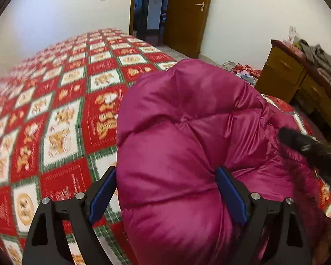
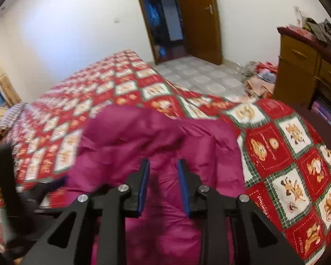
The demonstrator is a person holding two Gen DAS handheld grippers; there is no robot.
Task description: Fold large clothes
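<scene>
A puffy magenta down jacket [image 1: 187,137] lies bunched on a bed with a red, white and green patterned cover [image 1: 55,110]. My left gripper [image 1: 167,172] has its blue-padded fingers wide apart around a thick fold of the jacket, pressing into it. In the right wrist view the jacket [image 2: 156,137] is lifted in front of me, and my right gripper [image 2: 163,165] is closed on a fold of it between narrow-set pads. The right gripper's black body shows at the right edge of the left wrist view [image 1: 309,148]. The left gripper's black body shows at the left of the right wrist view [image 2: 15,187].
A wooden dresser [image 2: 302,66] with piled items stands to the right of the bed. Clothes lie on the tiled floor [image 2: 260,75] beside it. An open brown door [image 2: 198,17] is at the back. A pillow [image 2: 8,119] lies at the bed's far left.
</scene>
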